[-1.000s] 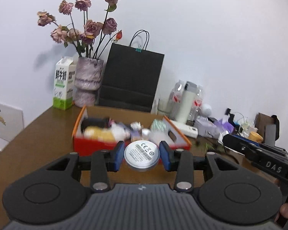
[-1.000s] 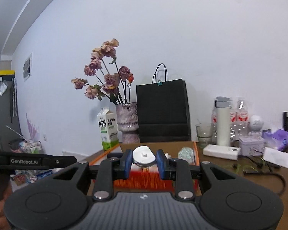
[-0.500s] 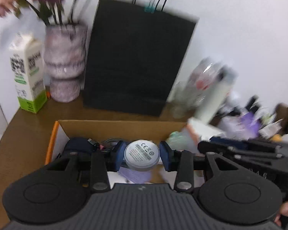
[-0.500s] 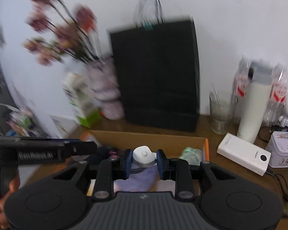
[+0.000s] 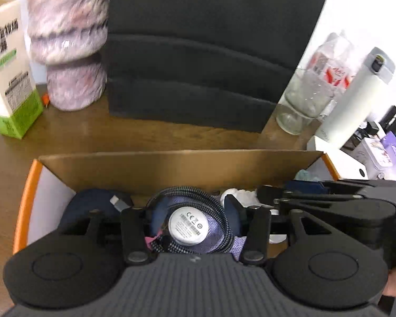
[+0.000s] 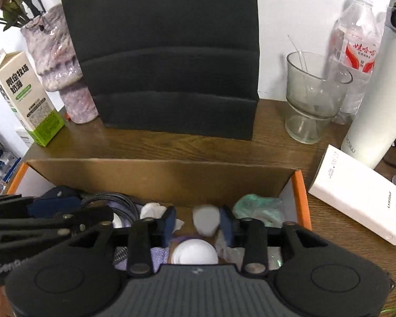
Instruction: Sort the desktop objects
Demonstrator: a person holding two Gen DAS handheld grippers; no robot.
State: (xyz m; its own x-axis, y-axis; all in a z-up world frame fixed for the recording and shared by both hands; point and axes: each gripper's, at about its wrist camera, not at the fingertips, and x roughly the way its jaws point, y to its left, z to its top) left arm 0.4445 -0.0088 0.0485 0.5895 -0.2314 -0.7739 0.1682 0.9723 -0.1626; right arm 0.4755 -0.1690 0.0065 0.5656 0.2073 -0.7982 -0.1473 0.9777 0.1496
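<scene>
Desktop objects sit in the orange-edged cardboard box (image 6: 299,198), both your grippers over it.

Your left gripper (image 5: 195,222) has its jaws opening, the round white puck (image 5: 188,225) loose between them on a braided cable (image 5: 219,211). Your right gripper (image 6: 198,222) is opening too, its small white piece (image 6: 206,219) blurred just beside the right pad.

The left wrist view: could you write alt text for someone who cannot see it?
A hand-held gripper, its jaws opening, hangs over an orange-edged cardboard box, with a round white disc lying loose between the jaws on a coiled braided cable. Behind the box stand a black paper bag, a marbled vase and a milk carton.
</scene>
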